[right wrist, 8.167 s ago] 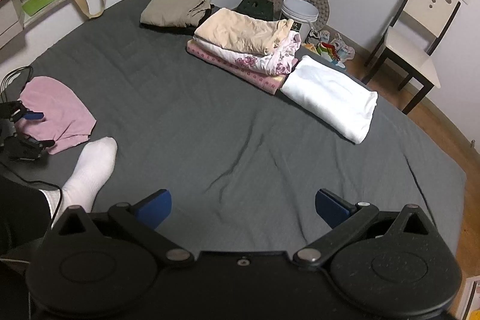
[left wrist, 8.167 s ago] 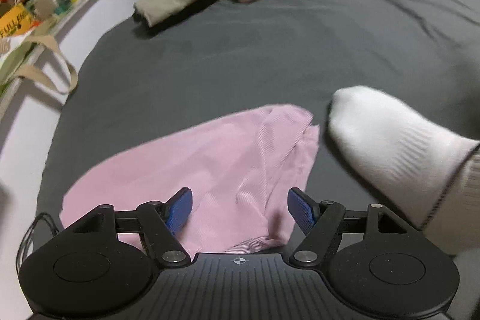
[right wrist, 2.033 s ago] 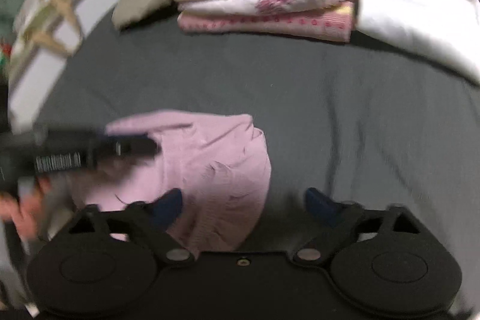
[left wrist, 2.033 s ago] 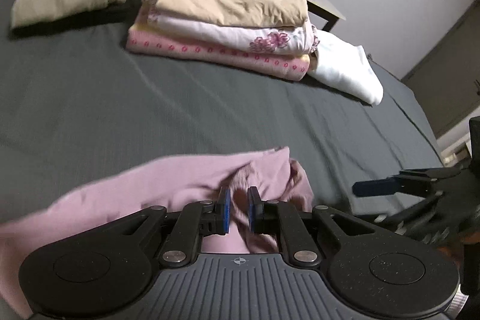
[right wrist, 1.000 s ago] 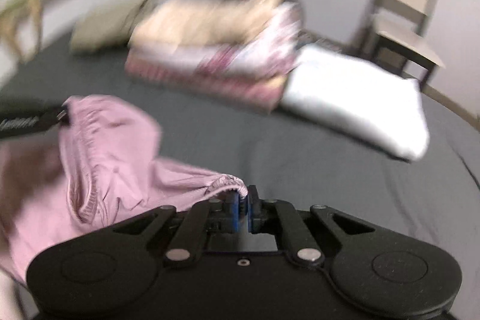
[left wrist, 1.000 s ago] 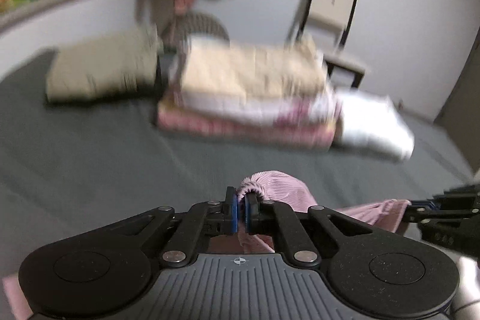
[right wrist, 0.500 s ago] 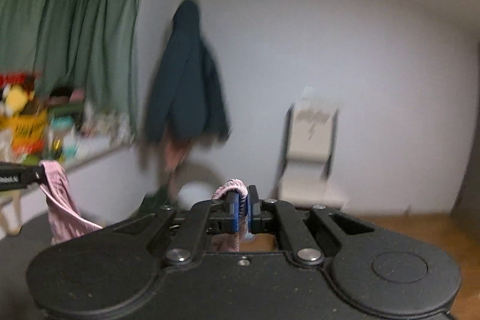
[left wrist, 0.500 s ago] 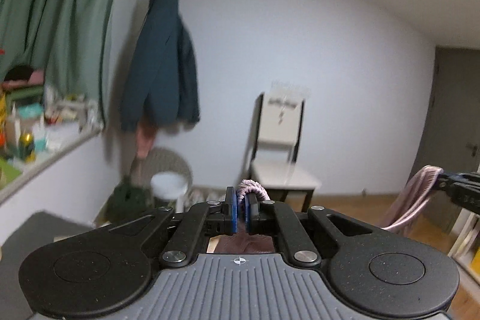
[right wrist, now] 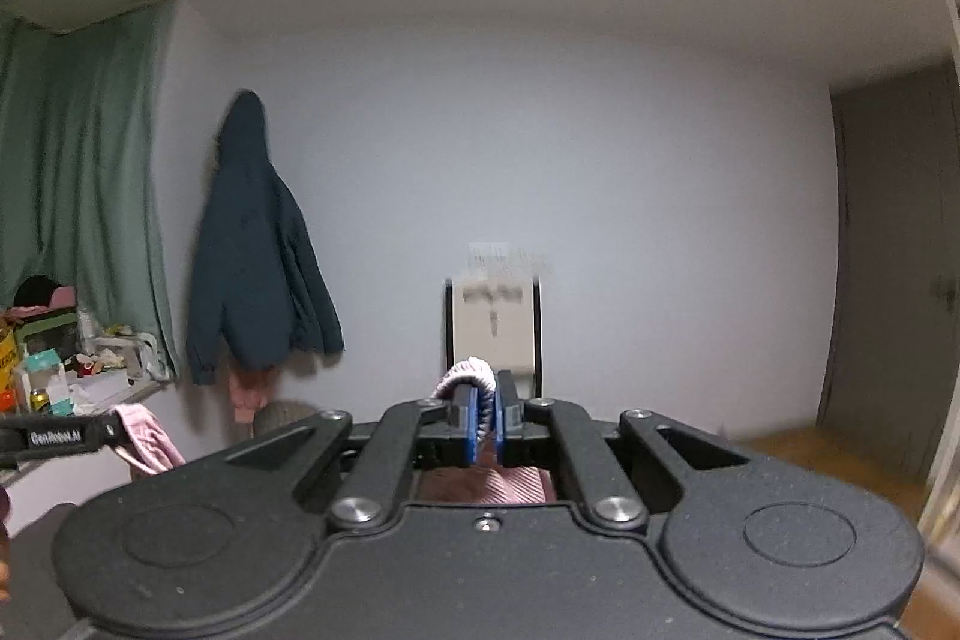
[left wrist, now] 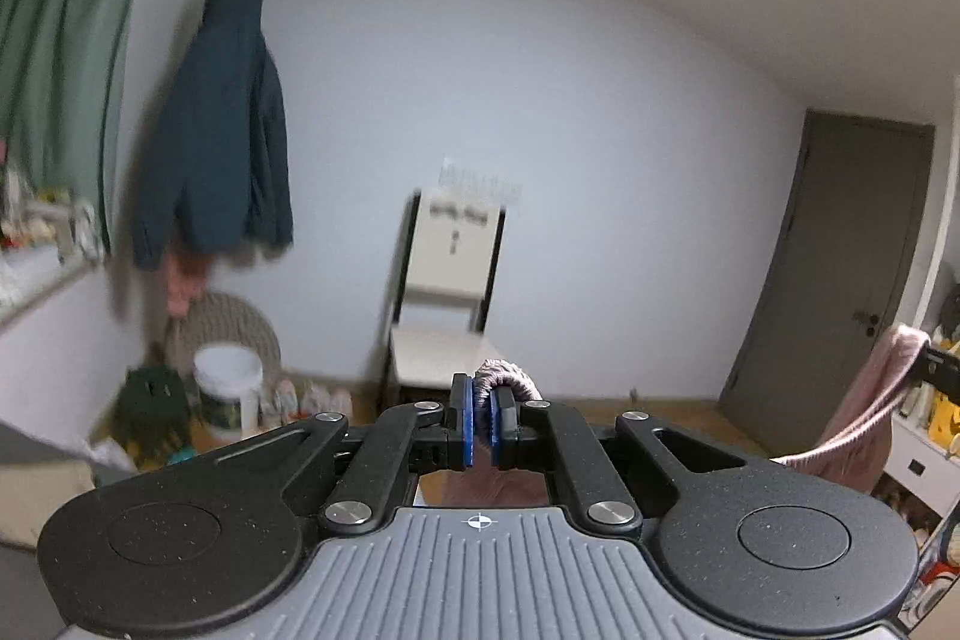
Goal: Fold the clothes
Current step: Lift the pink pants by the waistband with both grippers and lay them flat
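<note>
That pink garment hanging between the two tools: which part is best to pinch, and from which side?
The gathered elastic band at the top of the pink garment. Each gripper, left and right, is shut on it near one end, coming from the garment's outer sides. The band looks thick and bunched, so it should slip less, while the rest hangs below.

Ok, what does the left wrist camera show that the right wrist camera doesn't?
Only the left wrist view shows the white bucket, the chair's seat, and the right gripper at its right edge. Only the right wrist view shows the cluttered shelf and the left gripper. Both show the dark jacket, chair, grey door, and each gripper shut on the pink garment.
</note>
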`<state>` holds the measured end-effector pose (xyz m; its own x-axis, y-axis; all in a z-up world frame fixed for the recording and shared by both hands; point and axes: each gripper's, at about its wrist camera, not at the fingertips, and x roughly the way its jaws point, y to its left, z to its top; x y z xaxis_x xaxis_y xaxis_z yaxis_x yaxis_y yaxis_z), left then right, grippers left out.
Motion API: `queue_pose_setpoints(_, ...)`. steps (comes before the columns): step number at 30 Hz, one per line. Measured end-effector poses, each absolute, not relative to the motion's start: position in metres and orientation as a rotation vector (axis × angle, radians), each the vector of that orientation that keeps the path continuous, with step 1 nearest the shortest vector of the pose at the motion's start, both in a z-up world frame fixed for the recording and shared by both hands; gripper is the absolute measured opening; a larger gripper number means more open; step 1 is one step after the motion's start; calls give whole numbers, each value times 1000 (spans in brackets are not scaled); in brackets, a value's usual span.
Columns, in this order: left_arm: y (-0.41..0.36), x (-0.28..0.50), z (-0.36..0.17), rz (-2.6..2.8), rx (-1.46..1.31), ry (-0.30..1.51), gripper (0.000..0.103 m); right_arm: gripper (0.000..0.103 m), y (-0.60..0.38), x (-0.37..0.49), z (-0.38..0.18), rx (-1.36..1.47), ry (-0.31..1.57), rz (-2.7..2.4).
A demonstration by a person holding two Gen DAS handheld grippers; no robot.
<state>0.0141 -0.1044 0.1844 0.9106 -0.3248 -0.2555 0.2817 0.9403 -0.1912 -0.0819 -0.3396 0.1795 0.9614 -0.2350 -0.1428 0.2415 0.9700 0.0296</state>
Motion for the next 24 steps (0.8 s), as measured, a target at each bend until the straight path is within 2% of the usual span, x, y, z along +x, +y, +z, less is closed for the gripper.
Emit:
queue_pose_setpoints(7, -181, 88, 144, -331, -91, 320, 5, 6, -418, -18, 127, 133, 238, -326)
queue_pose_setpoints(10, -212, 117, 128, -339, -66, 331, 5, 6, -439, 0, 126, 137, 219, -370)
queue_pose_setpoints(14, -219, 100, 110, -369, -67, 295, 5, 6, -462, 16, 131, 137, 173, -420)
queue_pose_setpoints(18, -225, 82, 92, -398, -67, 259, 5, 6, -463, -11, 151, 99, 70, -416)
queue_pose_setpoints(21, -230, 69, 79, -420, -68, 232, 5, 6, -455, -35, 143, 82, 35, -404)
queue_pose_setpoints(24, -235, 56, 65, -442, -68, 205, 5, 6, -445, -63, 103, 68, 39, -403)
